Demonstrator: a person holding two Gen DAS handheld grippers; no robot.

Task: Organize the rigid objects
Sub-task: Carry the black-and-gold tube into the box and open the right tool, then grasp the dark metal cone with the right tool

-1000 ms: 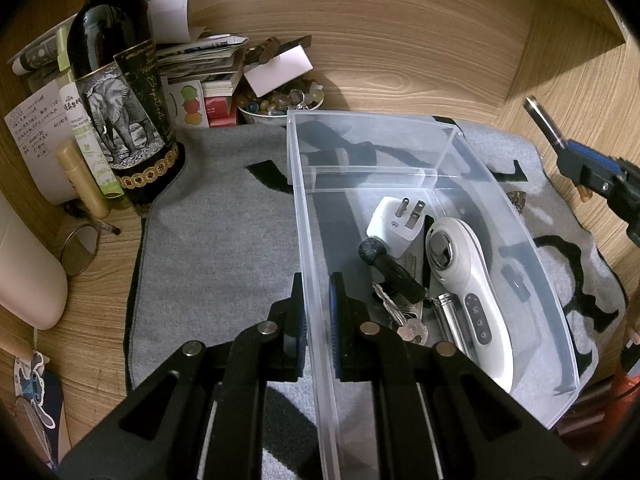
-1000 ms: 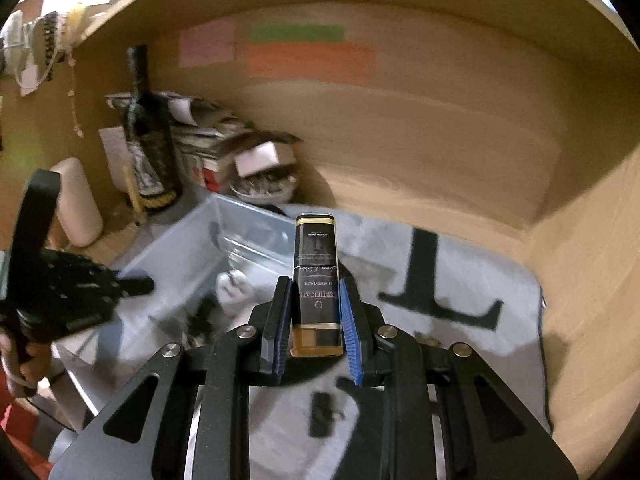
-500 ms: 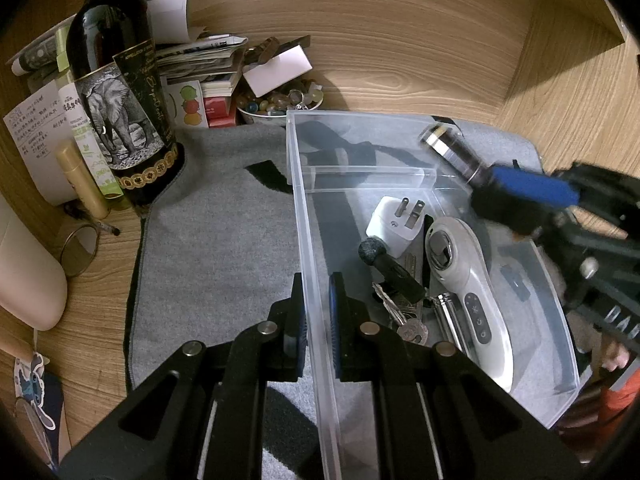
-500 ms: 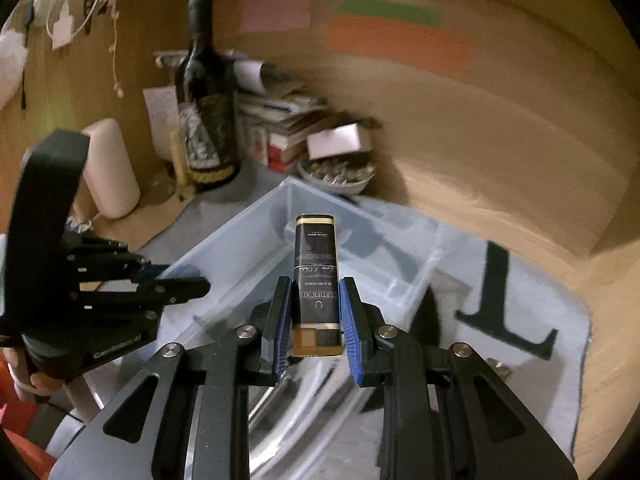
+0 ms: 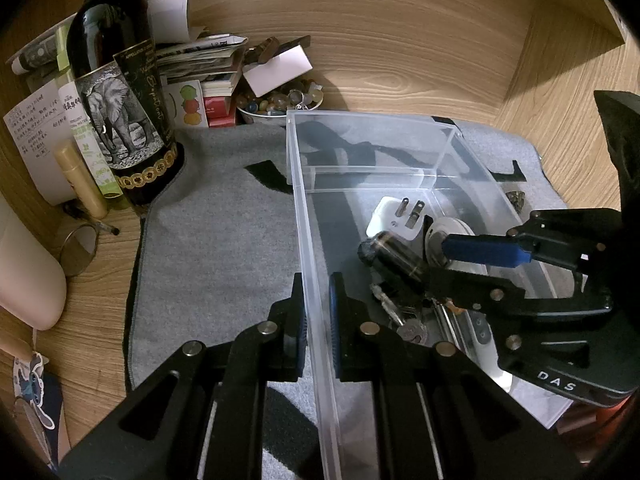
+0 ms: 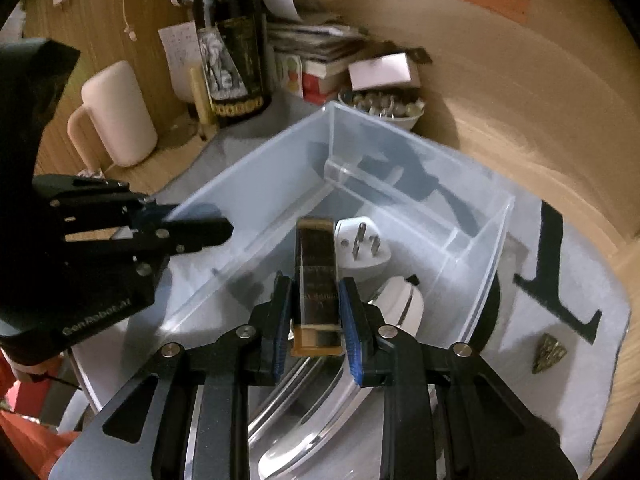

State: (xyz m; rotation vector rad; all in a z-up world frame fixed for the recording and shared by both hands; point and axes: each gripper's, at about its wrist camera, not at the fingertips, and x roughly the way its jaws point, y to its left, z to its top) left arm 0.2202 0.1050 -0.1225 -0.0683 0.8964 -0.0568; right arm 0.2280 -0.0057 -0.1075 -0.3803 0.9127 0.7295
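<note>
Placing step: right tool (image 6: 316,320) clamped on the dark slim tube (image 6: 316,276), low inside the clear bin (image 5: 400,120), just beside the white plug (image 6: 362,246). Left tool (image 5: 318,320) pinching bin's near wall. Next: probably release, tube seemingly just above the bin's floor.

Wood tabletop (image 5: 460,60) covered by grey mat (image 5: 224,248); clear bin (image 5: 316,352) on mat, wine bottle (image 5: 120,92) far left.

bin (image 5: 312,280): clear smooth plastic | mat (image 5: 224,240): grey matt cloth | counter (image 5: 100,312): wood grain | bottle (image 5: 116,40): dark glossy glass, paper label | plug (image 5: 394,220): white glossy plastic, metal prongs | keys (image 5: 412,328): metal | tongs (image 5: 318,312): black matt, blue pads
</note>
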